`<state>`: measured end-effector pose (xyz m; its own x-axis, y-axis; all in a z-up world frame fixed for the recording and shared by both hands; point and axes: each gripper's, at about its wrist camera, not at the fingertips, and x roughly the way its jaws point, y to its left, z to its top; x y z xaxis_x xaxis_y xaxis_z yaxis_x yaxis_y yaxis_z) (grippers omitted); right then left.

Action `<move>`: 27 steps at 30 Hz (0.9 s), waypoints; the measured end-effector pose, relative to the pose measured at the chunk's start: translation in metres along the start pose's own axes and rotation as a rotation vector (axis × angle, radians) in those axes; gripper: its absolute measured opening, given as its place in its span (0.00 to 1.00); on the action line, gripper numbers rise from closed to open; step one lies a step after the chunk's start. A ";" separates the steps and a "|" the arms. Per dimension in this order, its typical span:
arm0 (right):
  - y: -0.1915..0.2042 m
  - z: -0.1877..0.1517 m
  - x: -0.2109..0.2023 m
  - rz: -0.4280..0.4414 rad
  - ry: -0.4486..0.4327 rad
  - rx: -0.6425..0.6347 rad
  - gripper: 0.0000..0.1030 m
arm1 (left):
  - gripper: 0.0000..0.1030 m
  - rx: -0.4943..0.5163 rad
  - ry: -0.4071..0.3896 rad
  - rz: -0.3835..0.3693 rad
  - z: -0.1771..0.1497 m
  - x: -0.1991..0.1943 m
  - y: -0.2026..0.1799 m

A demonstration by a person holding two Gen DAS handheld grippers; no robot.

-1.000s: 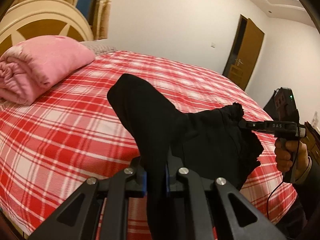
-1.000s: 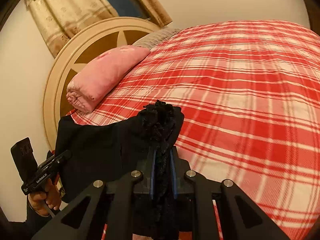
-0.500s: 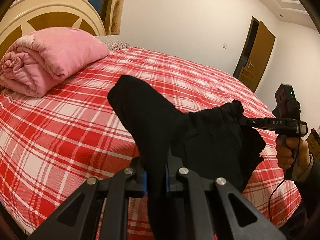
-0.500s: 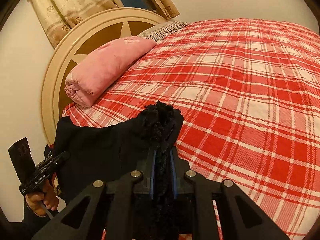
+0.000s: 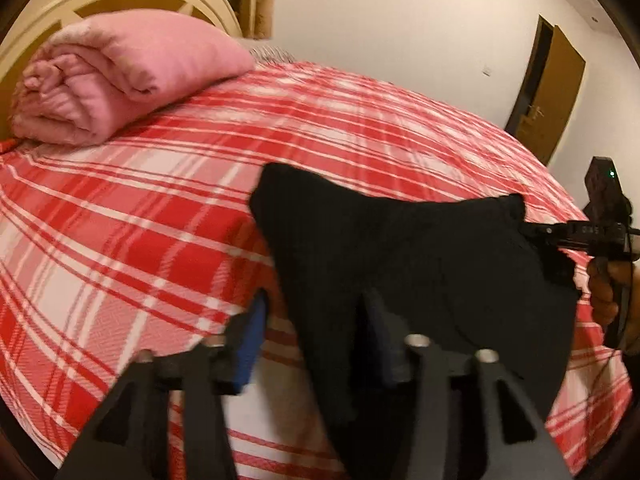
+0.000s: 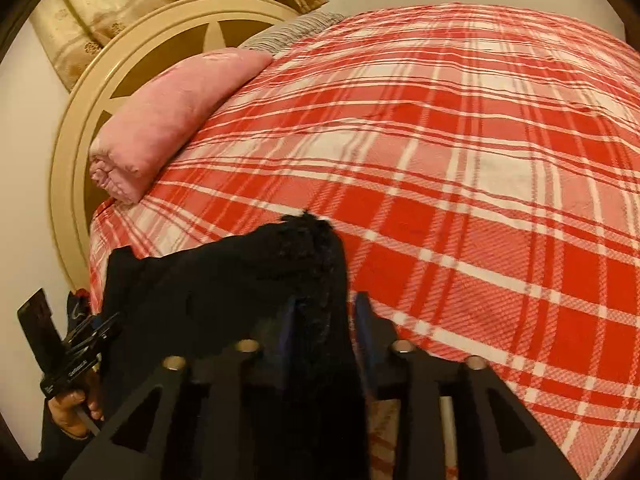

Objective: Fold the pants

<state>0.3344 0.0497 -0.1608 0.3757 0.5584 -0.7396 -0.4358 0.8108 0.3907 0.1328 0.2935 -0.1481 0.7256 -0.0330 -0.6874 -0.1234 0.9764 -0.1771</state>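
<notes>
Black pants (image 5: 420, 248) hang bunched over the near edge of the red plaid bed (image 5: 120, 240). My left gripper (image 5: 312, 320) is open; its blue pads (image 5: 250, 344) stand wide apart, and the cloth drapes against the right-hand pad only. In the right wrist view the pants (image 6: 224, 280) rise between the spread fingers of my right gripper (image 6: 323, 312), with a strip of bedsheet showing beside the right finger. Each view shows the other gripper at the cloth's far corner: the right gripper (image 5: 532, 232) and the left gripper (image 6: 108, 320), each in a hand.
A rolled pink blanket (image 5: 120, 76) lies at the head of the bed against a round cream headboard (image 6: 132, 72). Gold curtains (image 6: 100, 12) hang behind it. A brown door (image 5: 548, 92) stands in the far white wall. The plaid bed (image 6: 480, 160) stretches wide beyond the pants.
Both grippers went from shut on the pants to open, and their fingers spread apart. Both moved forward and lower over the bed, so the pants sit closer to the sheet.
</notes>
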 end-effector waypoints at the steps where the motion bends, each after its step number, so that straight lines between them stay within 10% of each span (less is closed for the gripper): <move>1: -0.001 0.000 -0.001 -0.026 -0.011 -0.012 0.50 | 0.67 0.008 -0.004 0.017 -0.002 -0.001 0.001; 15: -0.018 -0.036 -0.064 -0.171 -0.099 0.058 0.55 | 0.78 -0.039 -0.019 0.126 -0.019 -0.048 -0.008; 27: 0.107 -0.152 -0.185 -0.341 -0.326 -0.231 0.62 | 0.90 -0.049 -0.172 0.099 -0.036 -0.127 -0.075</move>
<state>0.0938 0.0068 -0.0653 0.7465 0.3251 -0.5806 -0.3997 0.9166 -0.0006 0.0260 0.2169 -0.0730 0.8128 0.1037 -0.5732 -0.2297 0.9614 -0.1517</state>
